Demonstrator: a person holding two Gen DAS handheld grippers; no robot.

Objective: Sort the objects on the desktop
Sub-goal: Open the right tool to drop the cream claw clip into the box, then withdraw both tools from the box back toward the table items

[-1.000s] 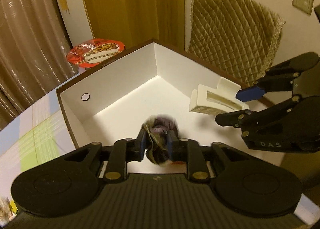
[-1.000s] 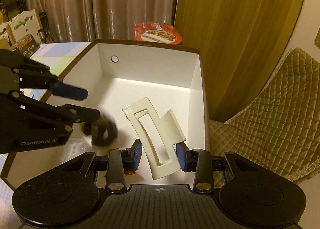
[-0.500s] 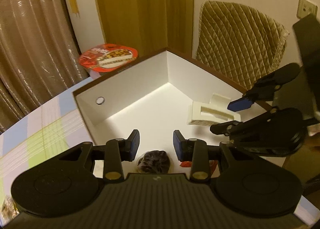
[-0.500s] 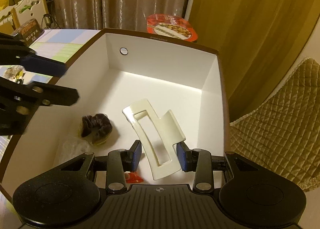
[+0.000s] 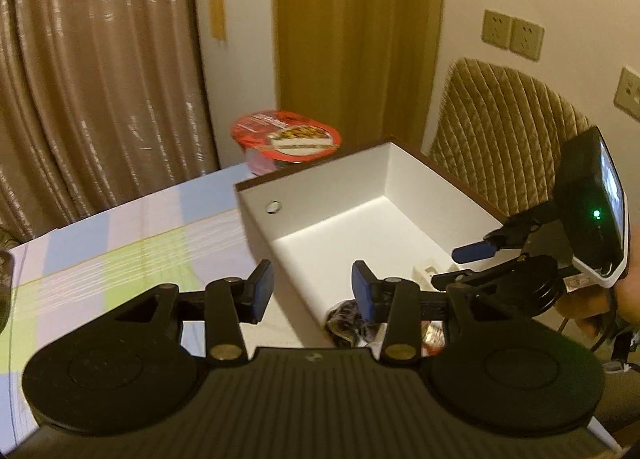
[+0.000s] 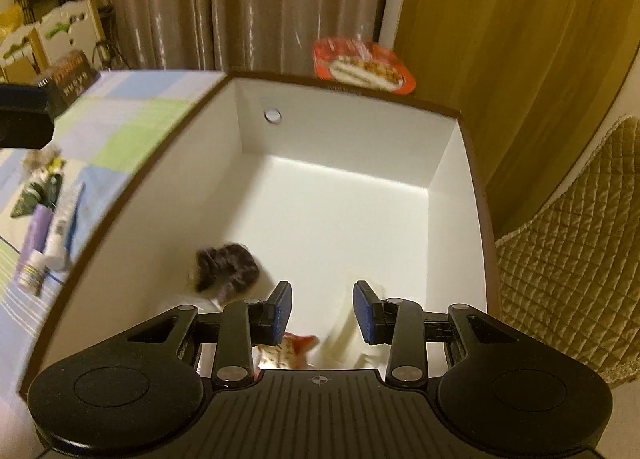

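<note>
A white box with a brown rim [image 6: 472,195] stands on the table; it also shows in the left wrist view [image 5: 320,195]. A dark scrunchie [image 6: 226,265] lies on its floor, also in the left wrist view [image 5: 346,319]. The cream hair clip [image 6: 344,333] lies blurred below my right gripper [image 6: 322,311], which is open and empty over the box; part of the clip shows in the left wrist view [image 5: 428,271]. A small red packet [image 6: 288,351] lies beside it. My left gripper [image 5: 312,291] is open and empty, above the box's near left wall. The right gripper [image 5: 476,265] shows there too.
A red instant-noodle bowl [image 5: 286,137] stands behind the box. Several small bottles and tubes [image 6: 44,227] lie on the checked tablecloth [image 5: 120,243] left of the box. A quilted chair [image 5: 504,139] is behind the box on the right. Curtains hang behind.
The left gripper let go of the scrunchie into the box, then drew back and to the left. The right gripper opened and dropped the hair clip into the box.
</note>
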